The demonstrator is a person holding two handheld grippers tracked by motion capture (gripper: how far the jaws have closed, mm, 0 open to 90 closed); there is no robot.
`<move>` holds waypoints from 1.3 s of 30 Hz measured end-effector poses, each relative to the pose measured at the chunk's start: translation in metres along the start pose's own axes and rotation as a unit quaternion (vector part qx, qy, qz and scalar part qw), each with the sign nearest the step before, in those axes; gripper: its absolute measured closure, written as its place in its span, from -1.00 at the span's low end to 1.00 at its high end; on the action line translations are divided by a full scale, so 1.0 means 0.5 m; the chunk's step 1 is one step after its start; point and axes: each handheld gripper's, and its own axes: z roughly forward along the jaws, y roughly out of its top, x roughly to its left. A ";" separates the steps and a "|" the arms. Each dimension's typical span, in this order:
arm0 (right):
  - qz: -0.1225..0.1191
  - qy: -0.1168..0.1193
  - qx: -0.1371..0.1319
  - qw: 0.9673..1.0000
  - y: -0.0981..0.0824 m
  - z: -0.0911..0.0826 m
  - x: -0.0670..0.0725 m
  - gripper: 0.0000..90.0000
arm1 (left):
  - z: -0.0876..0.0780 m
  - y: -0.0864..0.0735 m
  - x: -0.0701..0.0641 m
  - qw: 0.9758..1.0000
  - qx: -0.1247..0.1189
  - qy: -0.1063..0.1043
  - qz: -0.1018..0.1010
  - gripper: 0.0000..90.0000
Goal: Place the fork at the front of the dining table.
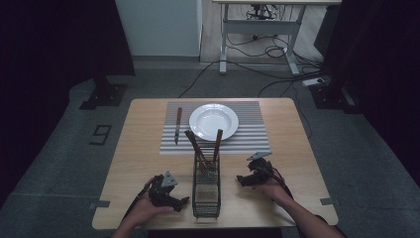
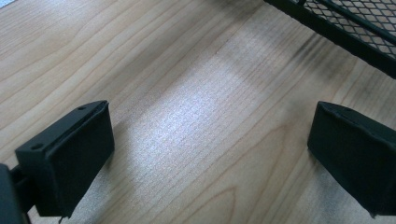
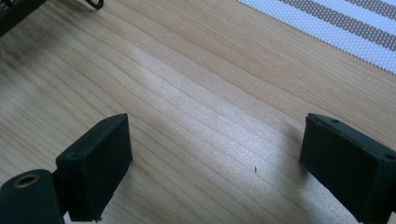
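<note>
Black wire-mesh caddy (image 1: 206,190) stands between both grippers on the tabletop (image 1: 143,148), its wooden-handled utensils (image 1: 204,147) leaning upright. The right gripper (image 1: 243,180) and left gripper (image 1: 182,201) rest beside it, jaws open and empty; the left one is slightly nearer.

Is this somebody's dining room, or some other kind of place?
Probably a lab or recording studio, not a home. The wooden table holds a place setting, but dark curtains flank it, loose cables trail over the grey floor, and a number marker lies beside the table.
</note>
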 end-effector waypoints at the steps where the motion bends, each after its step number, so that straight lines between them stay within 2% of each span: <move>1: 0.004 -0.001 0.001 1.000 0.000 -0.001 0.000 -0.79 | 0.000 0.000 0.000 1.000 0.000 0.000 0.000 -0.99; 4: 0.005 0.000 0.004 1.000 0.000 -0.003 -0.001 -0.78 | 0.000 0.000 0.000 1.000 0.000 0.000 0.000 -0.99; 8: -0.010 -0.008 0.010 1.000 -0.003 -0.006 -0.003 -0.74 | 0.000 0.000 0.000 1.000 0.000 0.000 0.000 -0.99; 26: 0.015 0.009 0.009 1.000 0.001 -0.012 -0.017 -0.71 | 0.000 0.000 0.000 1.000 0.000 -0.001 0.001 -0.99; 39: 0.019 0.008 -0.038 0.999 0.005 -0.051 -0.028 -0.70 | 0.000 0.000 0.000 1.000 0.000 -0.001 0.001 -0.99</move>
